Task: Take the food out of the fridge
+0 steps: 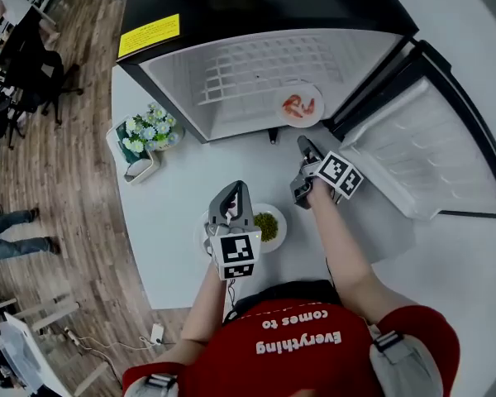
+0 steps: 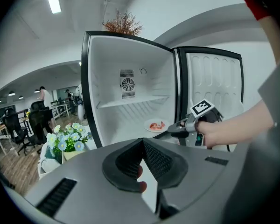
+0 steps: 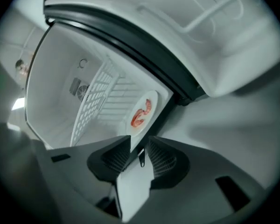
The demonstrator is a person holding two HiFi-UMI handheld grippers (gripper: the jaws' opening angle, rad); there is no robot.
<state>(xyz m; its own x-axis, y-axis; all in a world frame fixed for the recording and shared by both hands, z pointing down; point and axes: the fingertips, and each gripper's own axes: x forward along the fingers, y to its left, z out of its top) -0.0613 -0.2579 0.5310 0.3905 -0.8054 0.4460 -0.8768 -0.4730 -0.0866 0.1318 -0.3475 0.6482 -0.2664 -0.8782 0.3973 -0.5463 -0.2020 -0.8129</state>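
Observation:
A white plate of pink shrimp (image 1: 298, 106) lies on the floor of the open fridge (image 1: 190, 81), near its front right corner; it also shows in the left gripper view (image 2: 155, 125) and the right gripper view (image 3: 142, 112). My right gripper (image 1: 304, 144) hovers over the white table just in front of that plate, rolled on its side, jaws open with nothing between them (image 3: 140, 143). A second plate with green food (image 1: 269, 225) sits on the table beside my left gripper (image 1: 231, 192), whose jaws are shut with no object seen between them (image 2: 143, 143).
The fridge door (image 1: 426, 151) stands swung open on the right. A box of blue and white flowers (image 1: 147, 132) stands at the table's left edge. A wire shelf (image 1: 256, 66) crosses the fridge. A small black piece (image 1: 272, 136) lies at the fridge's front lip. Chairs and people are far left.

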